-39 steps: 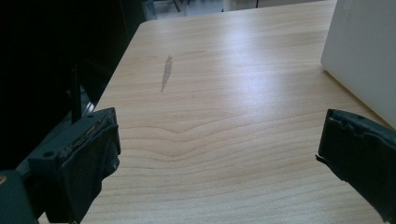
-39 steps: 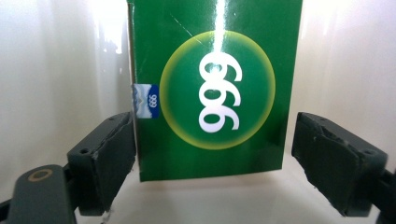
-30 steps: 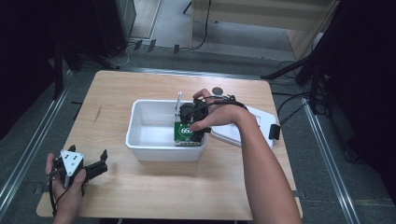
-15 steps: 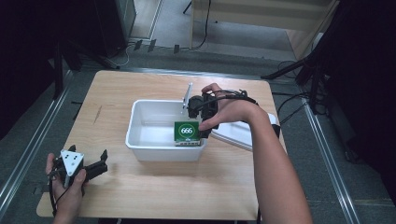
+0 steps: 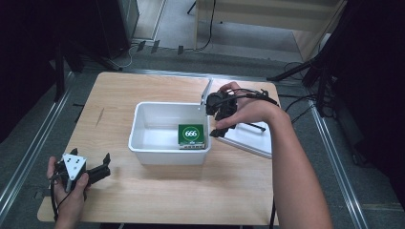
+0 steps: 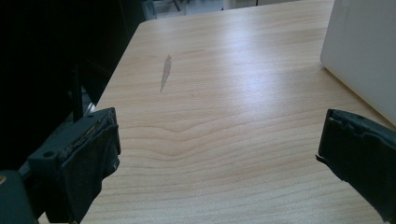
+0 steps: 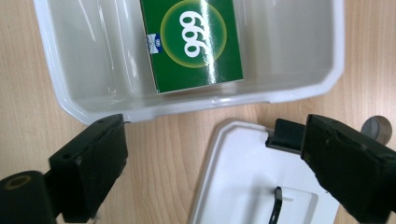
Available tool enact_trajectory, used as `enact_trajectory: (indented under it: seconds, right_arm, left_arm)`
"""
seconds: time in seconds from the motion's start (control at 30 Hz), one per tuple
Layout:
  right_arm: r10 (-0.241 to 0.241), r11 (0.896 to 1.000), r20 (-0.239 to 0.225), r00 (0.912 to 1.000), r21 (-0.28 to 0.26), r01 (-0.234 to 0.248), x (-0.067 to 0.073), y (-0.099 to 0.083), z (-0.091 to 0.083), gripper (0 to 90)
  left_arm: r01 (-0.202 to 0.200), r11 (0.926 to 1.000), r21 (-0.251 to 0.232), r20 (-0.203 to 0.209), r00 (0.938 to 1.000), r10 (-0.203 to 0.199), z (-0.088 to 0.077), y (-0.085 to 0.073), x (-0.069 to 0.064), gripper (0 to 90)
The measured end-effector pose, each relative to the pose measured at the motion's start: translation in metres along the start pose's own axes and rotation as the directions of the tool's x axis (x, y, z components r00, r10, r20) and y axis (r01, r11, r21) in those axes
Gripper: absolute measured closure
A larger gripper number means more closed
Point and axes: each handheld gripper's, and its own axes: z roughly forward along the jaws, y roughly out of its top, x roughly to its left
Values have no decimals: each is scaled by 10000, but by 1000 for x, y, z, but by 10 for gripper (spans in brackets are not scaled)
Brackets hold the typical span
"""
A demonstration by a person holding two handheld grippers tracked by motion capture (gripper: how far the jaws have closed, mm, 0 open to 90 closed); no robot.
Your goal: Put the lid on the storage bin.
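A green box marked 666 lies flat in the right end of a white bin; in the right gripper view the green box lies inside the bin's wall. My right gripper hovers above the bin's right rim and a white lid. Its jaws stand open and have just been closing a little, with nothing between them. My left gripper rests open at the table's front left, and its open jaws frame bare wood.
The white lid with a black handle lies on the table right of the bin. A small grey round piece sits beside it. The bin's outer wall stands ahead of my left gripper. Bare wood surrounds the bin.
My right gripper let go of the green box, then rose out of the bin and moved right over the lid. The box now lies flat in the bin. The left hand stayed put.
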Motion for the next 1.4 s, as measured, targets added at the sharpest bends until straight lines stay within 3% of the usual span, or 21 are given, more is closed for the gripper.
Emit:
enact_trajectory:
  seconds: [0.13, 0.23, 0.33, 0.6, 0.83, 1.2, 1.4]
  right_arm:
    - [106, 9999, -286, 9995, -111, -109, -1, -5, -6, 159]
    - [-85, 9997, -317, 9995, -231, 78, -2, -9, -10, 161]
    - [-59, 9990, -28, 10000, -443, 57, -3, -14, -17, 148]
    - [105, 9996, 581, 9983, -279, -89, -6, -28, -21, 134]
    - [541, 9985, 657, 9964, 22, -543, -12, -44, -19, 139]
    - [1065, 9942, 1002, 9893, 72, -1078, -24, -74, -10, 167]
    - [1647, 9849, 926, 9820, 384, -1688, -33, -91, -4, 202]
  left_arm:
    - [-9, 10000, 28, -11, 10000, 9, 0, 0, 0, 0]
    - [4, 10000, 2, -16, 10000, -4, 0, 0, 0, 0]
    - [-2, 10000, 19, -7, 10000, 2, 0, 0, 0, 0]
    - [-9, 10000, 9, -2, 10000, 9, 0, 0, 0, 0]
    - [-101, 9999, -18, 29, 9999, 101, 0, 0, -1, 0]
    - [-157, 9999, -9, 49, 9999, 157, -1, 0, -1, 0]
    - [-173, 9998, -24, 35, 9998, 173, -1, 0, -1, 0]
